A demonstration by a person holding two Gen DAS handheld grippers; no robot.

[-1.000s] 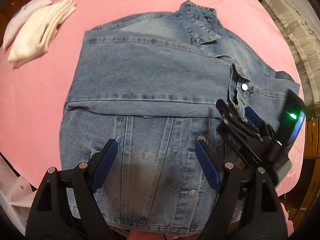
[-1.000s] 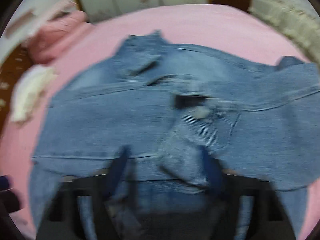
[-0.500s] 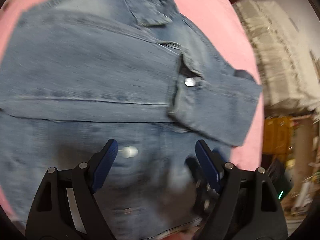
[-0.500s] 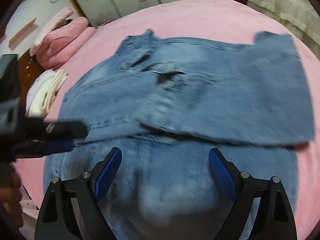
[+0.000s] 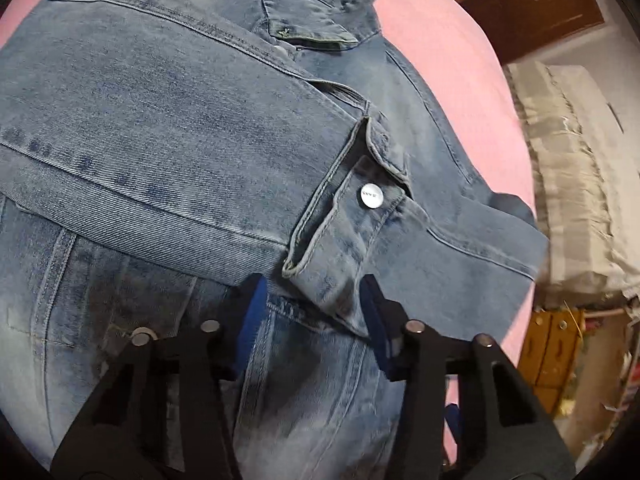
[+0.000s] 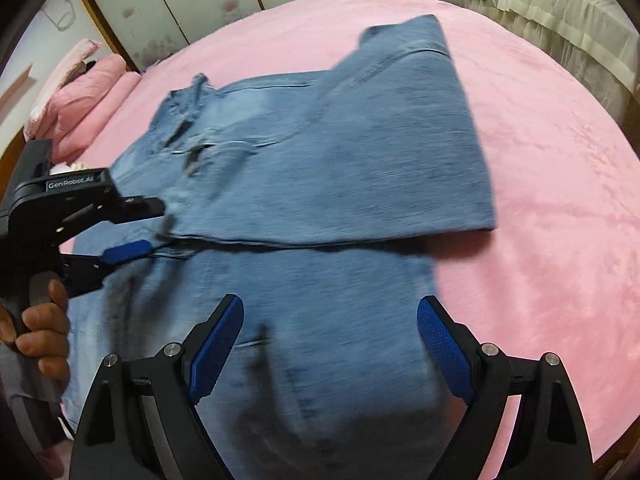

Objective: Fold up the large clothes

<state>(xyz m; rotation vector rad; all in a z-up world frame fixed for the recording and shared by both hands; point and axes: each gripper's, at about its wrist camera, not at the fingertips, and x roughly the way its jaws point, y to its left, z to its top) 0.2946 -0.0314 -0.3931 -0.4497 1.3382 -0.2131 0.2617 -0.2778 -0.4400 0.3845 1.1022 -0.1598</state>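
A blue denim jacket (image 5: 160,140) lies flat on a pink bed, with both sleeves folded across its body. The left sleeve's cuff (image 5: 340,248), with its silver button (image 5: 372,196), lies between the fingers of my left gripper (image 5: 314,308). Its jaws are closing around the cuff, and a small gap still shows at the left pad. From the right wrist view the left gripper (image 6: 152,228) reaches in from the left edge, held by a person's hand (image 6: 40,328). My right gripper (image 6: 330,336) stands wide open above the jacket's (image 6: 340,152) lower part, with nothing between its pads.
The pink bedspread (image 6: 540,200) spreads wide to the jacket's right. Pink pillows (image 6: 92,92) sit at the back left before wardrobe doors (image 6: 200,0). Cream frilled bedding (image 6: 540,8) lies beyond the bed's far edge. A wooden cabinet (image 5: 552,352) stands beside the bed.
My left gripper has dropped toward the folded sleeve's cuff and its jaws have narrowed around it. My right gripper has swung away to the right, over the jacket's lower part, still open.
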